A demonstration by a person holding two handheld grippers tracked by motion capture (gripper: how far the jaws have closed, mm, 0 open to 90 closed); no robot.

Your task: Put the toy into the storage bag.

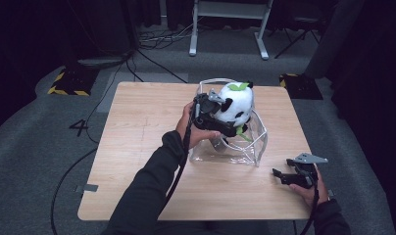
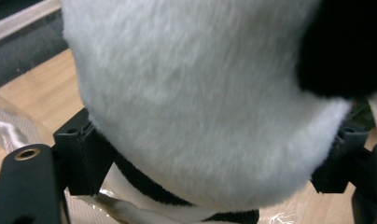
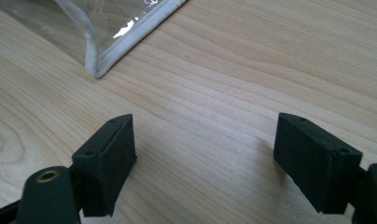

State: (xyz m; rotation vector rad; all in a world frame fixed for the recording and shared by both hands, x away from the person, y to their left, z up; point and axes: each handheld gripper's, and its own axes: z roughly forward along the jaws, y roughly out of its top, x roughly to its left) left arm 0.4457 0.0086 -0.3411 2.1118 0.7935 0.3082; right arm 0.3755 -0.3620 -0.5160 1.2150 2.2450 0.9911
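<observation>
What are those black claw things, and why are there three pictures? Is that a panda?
Yes, it's a soft toy panda! A person sits at a wooden table holding a black tool called a gripper in each hand. Each has two jaws that pinch, like tongs.

The high view looks down from above. The other two come from little cameras riding on the grippers.

The left gripper is pinching the panda's fluffy body and holding it at the top of a clear plastic bag with white edging. The right gripper holds nothing; its jaws are wide apart over bare wood, near a corner of the bag.
</observation>
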